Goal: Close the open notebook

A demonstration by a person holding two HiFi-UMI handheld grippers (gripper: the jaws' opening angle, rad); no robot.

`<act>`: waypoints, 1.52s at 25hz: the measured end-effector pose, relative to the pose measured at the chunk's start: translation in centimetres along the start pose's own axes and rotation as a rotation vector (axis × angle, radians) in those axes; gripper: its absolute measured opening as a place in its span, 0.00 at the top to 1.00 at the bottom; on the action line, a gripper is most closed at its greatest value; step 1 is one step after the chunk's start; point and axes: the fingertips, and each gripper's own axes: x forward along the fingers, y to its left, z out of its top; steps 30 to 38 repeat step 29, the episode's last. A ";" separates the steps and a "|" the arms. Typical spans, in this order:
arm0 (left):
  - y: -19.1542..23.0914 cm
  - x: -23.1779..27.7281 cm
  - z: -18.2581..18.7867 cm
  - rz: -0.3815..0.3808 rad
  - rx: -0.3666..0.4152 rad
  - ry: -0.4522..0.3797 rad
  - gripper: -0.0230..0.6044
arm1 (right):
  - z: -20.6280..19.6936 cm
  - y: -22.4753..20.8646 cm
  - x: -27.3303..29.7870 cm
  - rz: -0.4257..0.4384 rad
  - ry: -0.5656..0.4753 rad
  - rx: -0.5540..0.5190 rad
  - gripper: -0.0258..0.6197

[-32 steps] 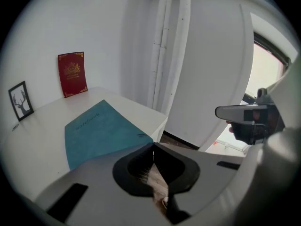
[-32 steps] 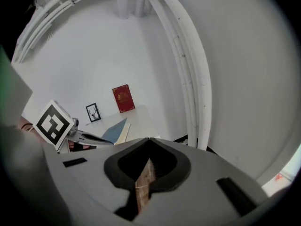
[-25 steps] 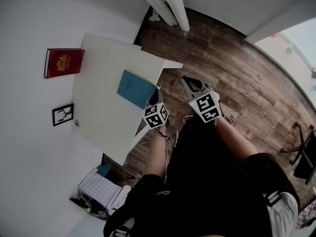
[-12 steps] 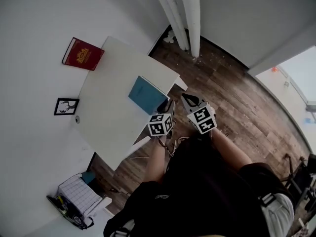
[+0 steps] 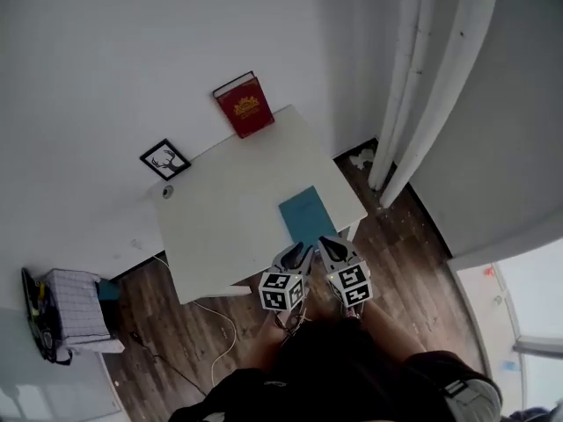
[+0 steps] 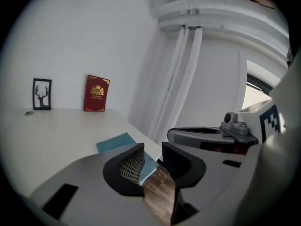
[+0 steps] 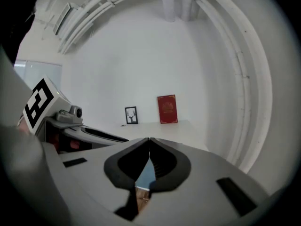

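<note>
At the head view's lower centre, the left gripper (image 5: 299, 251), grey plastic with a black-and-white marker cube, has its ribbed dark jaws spread with nothing between them. The right gripper (image 5: 329, 246) beside it has its jaws pressed together at the tips, empty. Just beyond them the notebook (image 5: 308, 214) lies closed and flat, a plain teal rectangle near the lower-right edge of the smooth white table (image 5: 220, 227). Farther up, a black-framed deer picture (image 5: 164, 159) and a red book (image 5: 245, 105) with a gold emblem, its lettering too small to read, stand against the white wall (image 5: 132, 60). Round white pipes (image 5: 422, 86) run at upper right.
</note>
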 end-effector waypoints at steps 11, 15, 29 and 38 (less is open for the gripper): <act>4.4 -3.2 1.4 0.100 -0.054 -0.094 0.78 | 3.4 6.3 3.5 0.158 -0.055 -0.370 0.92; 4.1 -3.5 2.1 0.098 -0.032 -0.117 0.79 | 4.2 6.5 3.2 0.164 -0.084 -0.359 0.92; 4.2 -2.4 2.6 0.094 -0.013 -0.123 0.79 | 4.9 4.6 3.5 0.136 -0.099 -0.331 0.92; 4.2 -2.4 2.6 0.094 -0.013 -0.123 0.79 | 4.9 4.6 3.5 0.136 -0.099 -0.331 0.92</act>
